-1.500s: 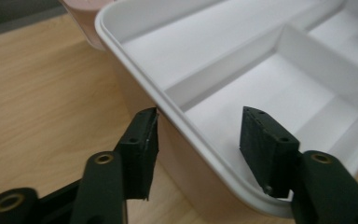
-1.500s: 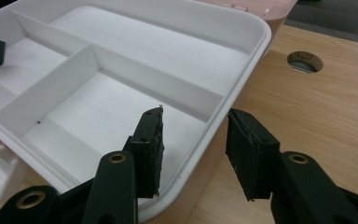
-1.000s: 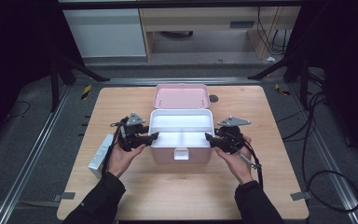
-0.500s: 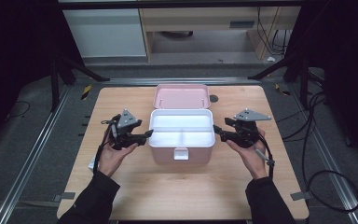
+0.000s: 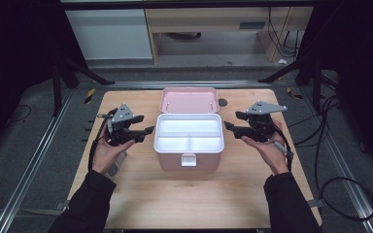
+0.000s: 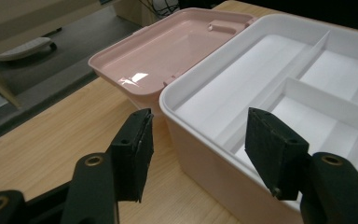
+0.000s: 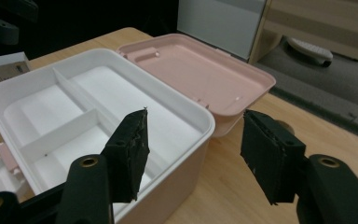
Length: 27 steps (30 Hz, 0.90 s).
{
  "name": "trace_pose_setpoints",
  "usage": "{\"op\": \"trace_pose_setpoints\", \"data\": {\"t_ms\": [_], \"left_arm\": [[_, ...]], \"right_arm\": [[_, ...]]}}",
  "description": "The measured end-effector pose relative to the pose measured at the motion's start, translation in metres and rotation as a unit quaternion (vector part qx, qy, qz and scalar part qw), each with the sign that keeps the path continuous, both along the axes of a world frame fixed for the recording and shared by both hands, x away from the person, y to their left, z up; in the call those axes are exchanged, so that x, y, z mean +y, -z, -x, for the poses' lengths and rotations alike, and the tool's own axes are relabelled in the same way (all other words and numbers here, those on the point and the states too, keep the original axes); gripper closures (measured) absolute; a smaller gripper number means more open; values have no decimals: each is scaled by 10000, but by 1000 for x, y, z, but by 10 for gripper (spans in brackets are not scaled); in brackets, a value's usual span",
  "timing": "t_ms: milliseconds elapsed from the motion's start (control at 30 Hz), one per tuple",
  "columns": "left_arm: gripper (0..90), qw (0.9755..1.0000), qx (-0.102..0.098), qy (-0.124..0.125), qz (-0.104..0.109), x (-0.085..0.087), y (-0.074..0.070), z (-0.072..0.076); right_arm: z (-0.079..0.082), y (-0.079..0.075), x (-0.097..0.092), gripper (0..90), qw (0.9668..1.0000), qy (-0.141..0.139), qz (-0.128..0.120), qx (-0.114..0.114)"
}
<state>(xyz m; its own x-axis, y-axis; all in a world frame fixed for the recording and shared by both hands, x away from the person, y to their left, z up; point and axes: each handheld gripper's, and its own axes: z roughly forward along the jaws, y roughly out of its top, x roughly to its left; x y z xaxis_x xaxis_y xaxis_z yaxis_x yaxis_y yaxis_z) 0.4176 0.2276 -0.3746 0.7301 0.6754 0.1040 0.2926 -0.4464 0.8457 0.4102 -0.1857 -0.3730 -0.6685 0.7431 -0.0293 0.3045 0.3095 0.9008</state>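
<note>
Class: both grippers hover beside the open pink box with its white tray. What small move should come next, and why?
Probably bring the left gripper toward the small carton lying by the left hand. Both it and the right gripper stand open and hold nothing, and the white tray of the pink box looks bare.

Left gripper [image 5: 148, 131] and right gripper [image 5: 229, 125] raised, facing inward, jaws just opened, empty.

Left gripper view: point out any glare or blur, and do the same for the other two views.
Left gripper view: white glare patch on the pink lid, near jaws soft. Right gripper view: no glare, white tray bright. High view: table lit, surroundings dark.
</note>
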Motion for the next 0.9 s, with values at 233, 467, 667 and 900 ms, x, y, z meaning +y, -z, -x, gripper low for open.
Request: {"op": "trace_pose_setpoints", "data": {"t_ms": [233, 467, 667, 900], "left_arm": [[457, 9993, 197, 325, -9, -3, -18, -16], [511, 9969, 377, 683, -90, -11, -22, -29], [566, 9928, 529, 979, -433, -23, -16, -34], [609, 9763, 861, 1602, -1170, -44, -11, -45]], "right_arm": [[-17, -19, 5, 429, 9992, -369, 114, -51], [-34, -19, 21, 474, 9935, -922, 640, 181], [-44, -15, 30, 525, 9836, -1363, 1106, 416], [-48, -8, 37, 585, 9687, -1835, 1579, 545]]}}
